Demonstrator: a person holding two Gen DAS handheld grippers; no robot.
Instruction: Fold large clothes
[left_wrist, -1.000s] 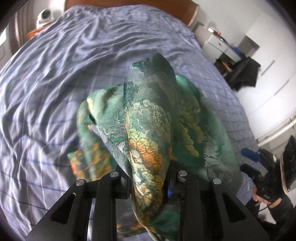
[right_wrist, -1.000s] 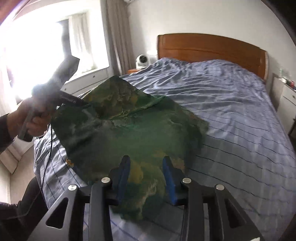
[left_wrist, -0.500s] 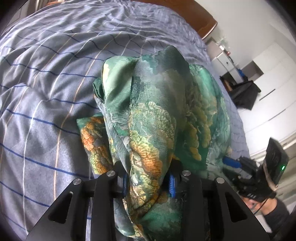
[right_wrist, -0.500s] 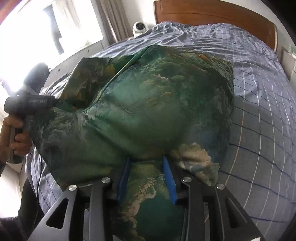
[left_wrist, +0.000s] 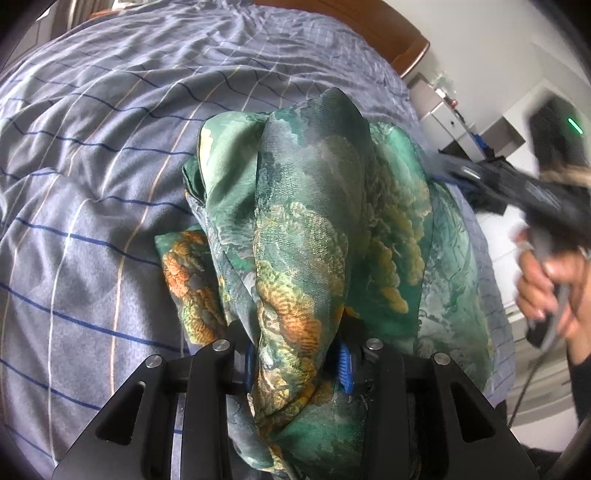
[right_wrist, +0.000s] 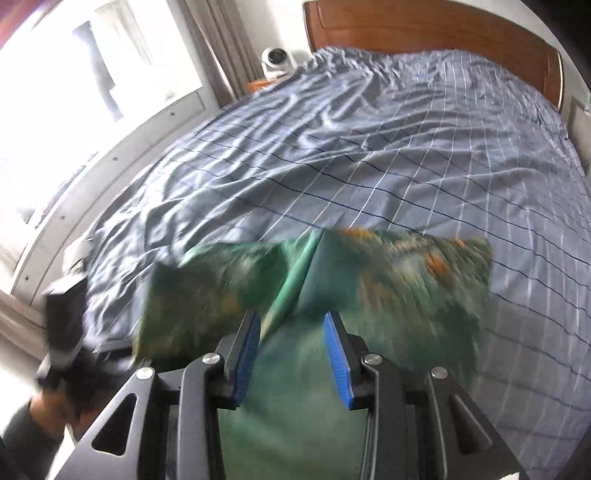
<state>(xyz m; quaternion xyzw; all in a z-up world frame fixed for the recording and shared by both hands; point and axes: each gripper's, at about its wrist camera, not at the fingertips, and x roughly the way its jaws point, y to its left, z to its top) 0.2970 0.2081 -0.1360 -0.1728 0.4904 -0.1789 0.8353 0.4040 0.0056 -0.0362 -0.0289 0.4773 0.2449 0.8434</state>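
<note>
A green garment with orange and yellow print lies bunched on the blue checked bed. My left gripper is shut on a thick fold of it, which drapes over the jaws. In the right wrist view the garment is blurred and lies low on the bed in front of my right gripper. The right jaws stand apart, with cloth seen between and below them; no pinch shows. The right gripper also shows blurred in the left wrist view, beside the garment's right edge.
The bed has a wooden headboard at the far end. A white camera stands on a bedside stand near the window. White cabinets stand right of the bed.
The right gripper has opened and let go of the garment, which dropped flat onto the bed. The left gripper still holds its fold and has shifted little.
</note>
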